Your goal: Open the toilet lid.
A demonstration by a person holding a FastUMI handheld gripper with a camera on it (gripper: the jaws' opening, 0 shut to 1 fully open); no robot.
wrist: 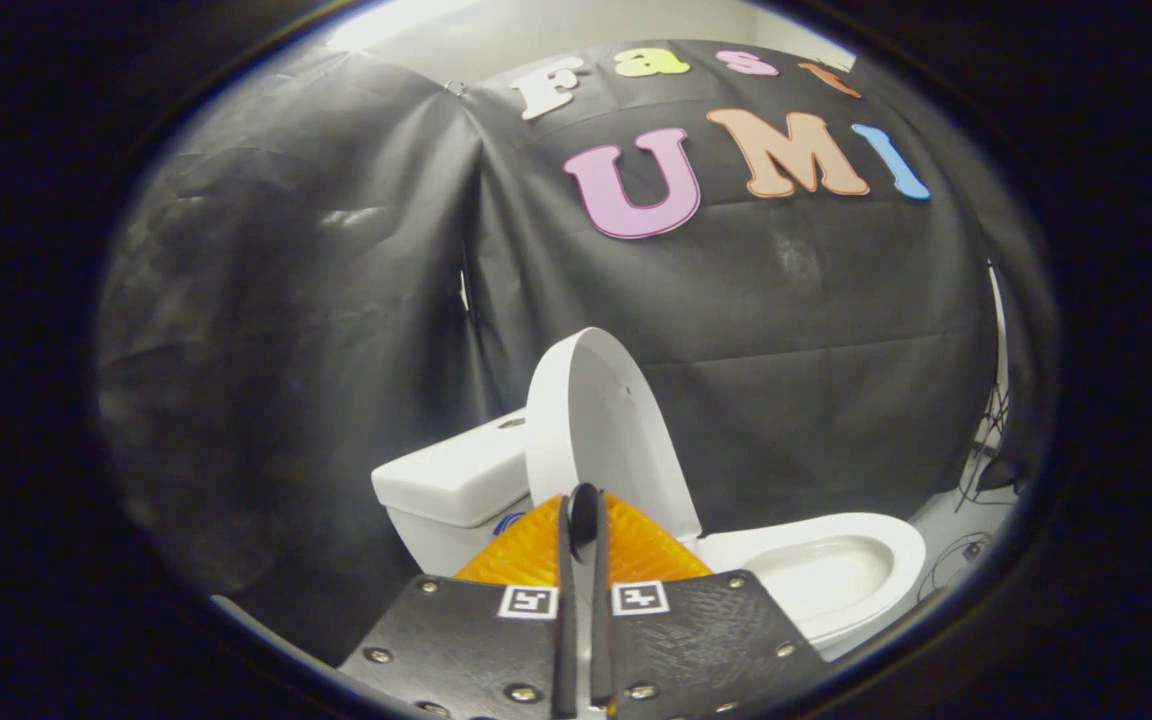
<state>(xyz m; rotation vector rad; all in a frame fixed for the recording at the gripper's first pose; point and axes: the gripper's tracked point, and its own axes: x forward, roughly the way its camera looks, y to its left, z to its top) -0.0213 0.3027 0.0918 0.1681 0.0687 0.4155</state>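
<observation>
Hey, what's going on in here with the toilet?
A hand-held gripper is working on opening the toilet lid. The lid is already raised, standing nearly upright in front of the tank, so the seat and bowl are uncovered. The gripper's fingers are drawn almost together with only a thin gap, just in front of the lid's lower edge. Whether they are pinching that edge cannot be told from here.
</observation>
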